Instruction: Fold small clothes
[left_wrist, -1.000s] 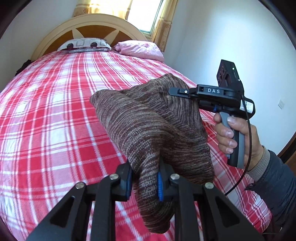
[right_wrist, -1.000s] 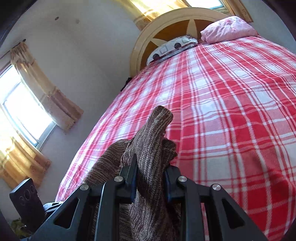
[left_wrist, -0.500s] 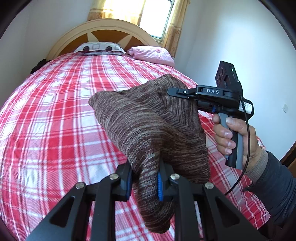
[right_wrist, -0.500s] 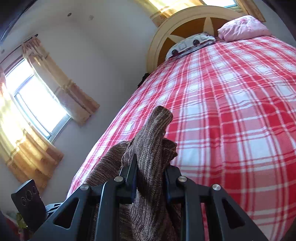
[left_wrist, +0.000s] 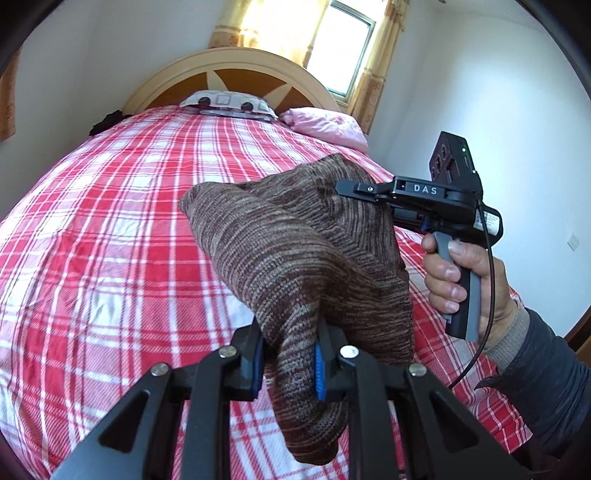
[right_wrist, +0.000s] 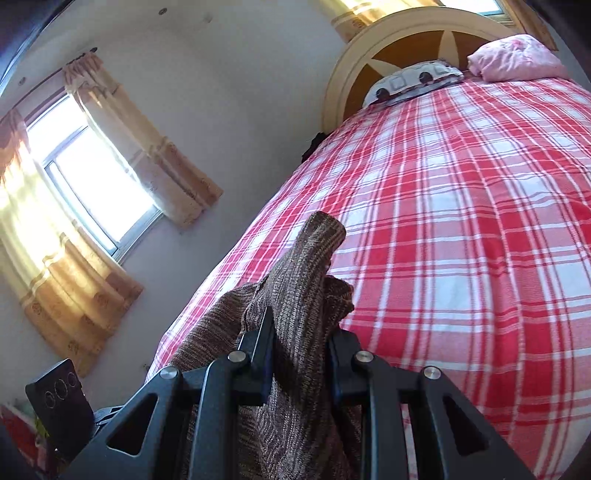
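A brown striped knit garment (left_wrist: 295, 258) hangs bunched in the air above the red plaid bed (left_wrist: 110, 240). My left gripper (left_wrist: 290, 360) is shut on its lower edge. My right gripper (right_wrist: 301, 345) is shut on another part of the garment (right_wrist: 306, 280); it also shows in the left wrist view (left_wrist: 354, 190), held by a hand at the garment's right side. The garment drapes between the two grippers and does not touch the bed.
The bed has a patterned pillow (left_wrist: 229, 105) and a pink pillow (left_wrist: 325, 123) at a rounded wooden headboard (left_wrist: 236, 72). Curtained windows (right_wrist: 92, 177) stand on the left wall and behind the headboard. A white wall (left_wrist: 498, 92) runs along the right.
Both grippers have risen and tilted upward with the garment still held, so more of the headboard, walls and windows show. The grips have not changed.
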